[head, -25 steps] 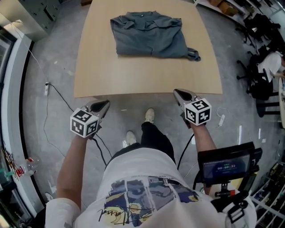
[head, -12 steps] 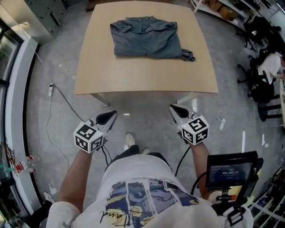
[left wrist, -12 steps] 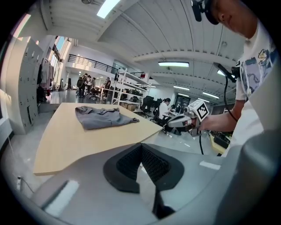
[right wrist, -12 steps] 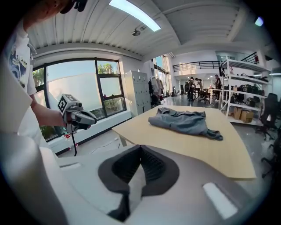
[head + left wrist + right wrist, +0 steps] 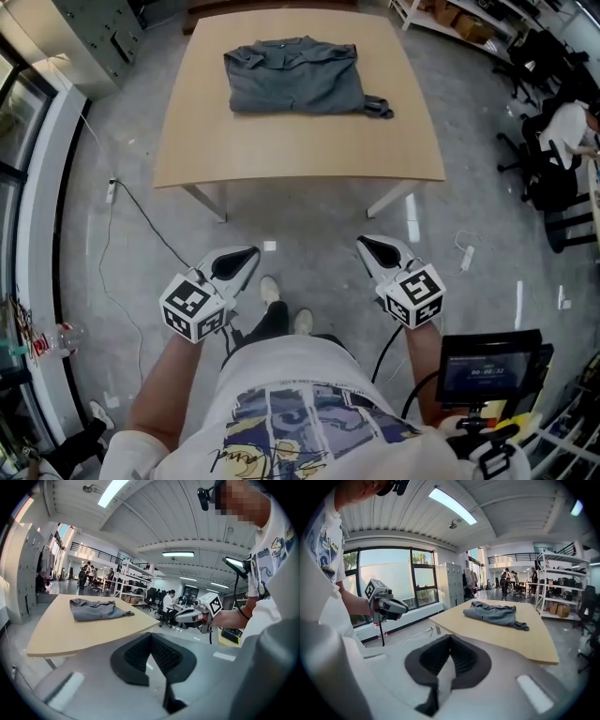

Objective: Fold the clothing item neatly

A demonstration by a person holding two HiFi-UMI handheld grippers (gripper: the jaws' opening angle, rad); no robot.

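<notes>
Head view: the table (image 5: 300,141) occupies the 12 o'clock part of the frame. The grey clothing item (image 5: 292,77) lies folded into a compact rectangle on the table's far half, toward 12 o'clock. 1 loose end (image 5: 380,108) sticks out at its 4 o'clock corner. The near half of the tabletop is bare wood.

The left gripper (image 5: 247,255) is at 8 o'clock from frame centre, off the table and over the floor, with its tip pointing toward 1 o'clock. Its own view shows the jaws (image 5: 151,635) pressed together with nothing between them. The garment (image 5: 96,610) sits well apart from them, at 10 o'clock on the table (image 5: 70,632).

The right gripper (image 5: 366,245) is at 4 o'clock from frame centre, also over the floor and well short of the table edge. Its jaws (image 5: 450,637) are likewise closed tight and empty. In its view the garment (image 5: 494,612) lies at 1 o'clock on the table (image 5: 511,637).

Each gripper appears in the other's view: the right one (image 5: 190,616) at 3 o'clock, the left one (image 5: 391,607) at 9 o'clock.

A small monitor (image 5: 483,354) sits at 4 o'clock, beside the person's right arm. The person's 2 shoes (image 5: 270,289) are on the concrete floor between the grippers.
</notes>
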